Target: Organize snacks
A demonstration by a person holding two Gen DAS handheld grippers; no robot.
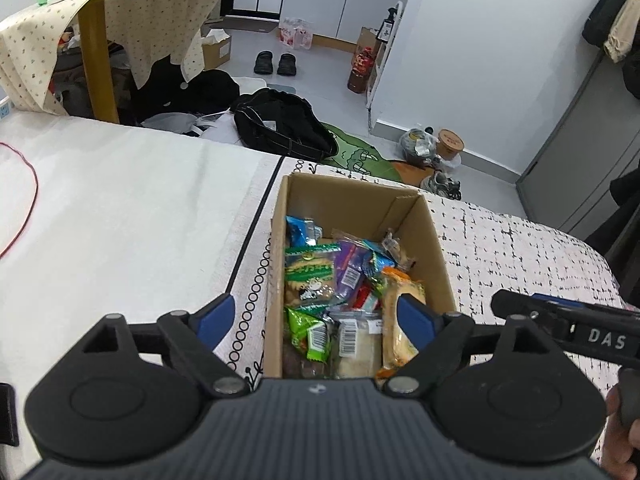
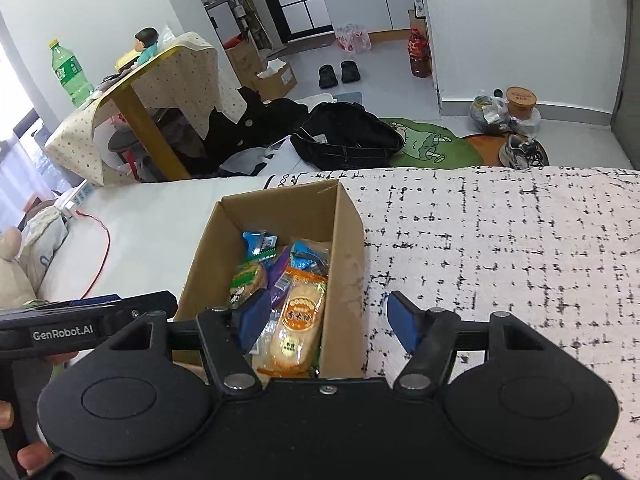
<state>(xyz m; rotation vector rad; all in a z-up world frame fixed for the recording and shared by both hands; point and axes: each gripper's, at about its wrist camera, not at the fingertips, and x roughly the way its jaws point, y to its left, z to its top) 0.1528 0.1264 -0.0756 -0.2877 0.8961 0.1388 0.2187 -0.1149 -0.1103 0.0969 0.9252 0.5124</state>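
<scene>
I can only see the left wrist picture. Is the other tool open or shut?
Observer: The right tool is open and holds nothing.
Child: Where are its fingers?
Observer: One blue finger is over the open brown cardboard box. The other is outside it, over the white black-checked blanket.
Child: Any toys I can't see?
Observer: Yes, what looks like a beige plush toy sits at the far left edge of the right wrist view.

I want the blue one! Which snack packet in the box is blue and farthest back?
The small blue foil packet lies against the cardboard box's far wall, behind the green biscuit pack.
</scene>
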